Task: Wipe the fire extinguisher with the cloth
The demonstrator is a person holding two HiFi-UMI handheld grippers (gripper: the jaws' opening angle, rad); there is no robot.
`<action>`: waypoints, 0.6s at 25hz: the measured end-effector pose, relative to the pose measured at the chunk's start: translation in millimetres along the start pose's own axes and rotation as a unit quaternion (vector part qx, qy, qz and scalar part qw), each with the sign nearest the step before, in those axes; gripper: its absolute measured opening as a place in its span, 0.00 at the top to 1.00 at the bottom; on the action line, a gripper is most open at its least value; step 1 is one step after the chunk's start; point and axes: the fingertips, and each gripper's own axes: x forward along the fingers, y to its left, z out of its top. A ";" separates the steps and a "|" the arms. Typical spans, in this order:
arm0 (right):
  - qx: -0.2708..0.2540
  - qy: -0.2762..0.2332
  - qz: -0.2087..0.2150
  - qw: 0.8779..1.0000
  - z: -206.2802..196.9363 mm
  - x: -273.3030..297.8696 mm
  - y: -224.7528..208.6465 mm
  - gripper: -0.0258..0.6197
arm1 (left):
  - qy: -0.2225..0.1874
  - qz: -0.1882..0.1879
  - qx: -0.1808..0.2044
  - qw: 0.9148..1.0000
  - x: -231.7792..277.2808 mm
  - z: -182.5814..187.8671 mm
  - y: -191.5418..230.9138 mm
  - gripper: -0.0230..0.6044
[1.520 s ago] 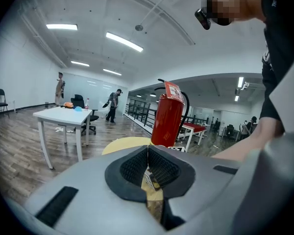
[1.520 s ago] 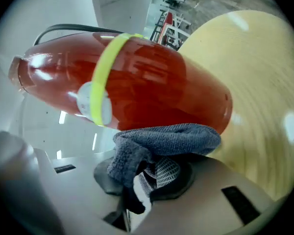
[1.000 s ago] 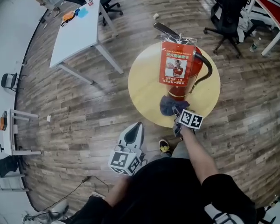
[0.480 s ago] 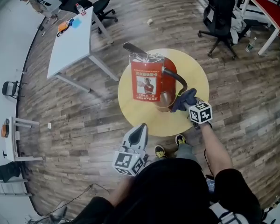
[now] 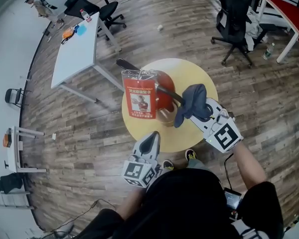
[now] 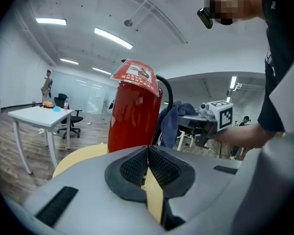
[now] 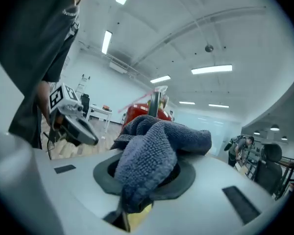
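Observation:
A red fire extinguisher (image 5: 157,96) with a hanging red tag (image 5: 139,99) stands upright on the round yellow table (image 5: 199,83); it also shows in the left gripper view (image 6: 134,116). My right gripper (image 5: 203,114) is shut on the dark blue cloth (image 5: 192,102), lifted level with the extinguisher's hose at its right side; whether cloth and hose touch I cannot tell. The cloth (image 7: 154,151) drapes over the jaws in the right gripper view. My left gripper (image 5: 149,142) hangs shut and empty at the table's near edge, pointing at the extinguisher.
A white desk (image 5: 74,44) stands at the back left with small items on it. Black office chairs (image 5: 234,19) stand at the back right, another (image 5: 92,6) behind the desk. A red-topped table (image 5: 289,9) is at the far right. A wooden floor surrounds the round table.
My right gripper has risen with the cloth from the extinguisher's base up its right side to hose height. The head view has shifted; the left gripper has barely moved.

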 end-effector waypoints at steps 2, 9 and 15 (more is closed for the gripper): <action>0.006 -0.054 0.000 0.999 38.1 -8.9 -7.9 0.82 | -0.003 0.003 -0.001 1.000 4.9 0.0 -1.3 0.93; 0.080 -0.168 0.025 0.982 114.3 15.1 -39.2 0.82 | -0.022 0.025 -0.003 0.999 13.2 7.3 -1.4 0.93; 0.202 -0.222 0.065 0.952 106.4 38.0 -73.5 0.82 | -0.028 0.067 -0.014 0.997 4.4 4.7 0.9 0.93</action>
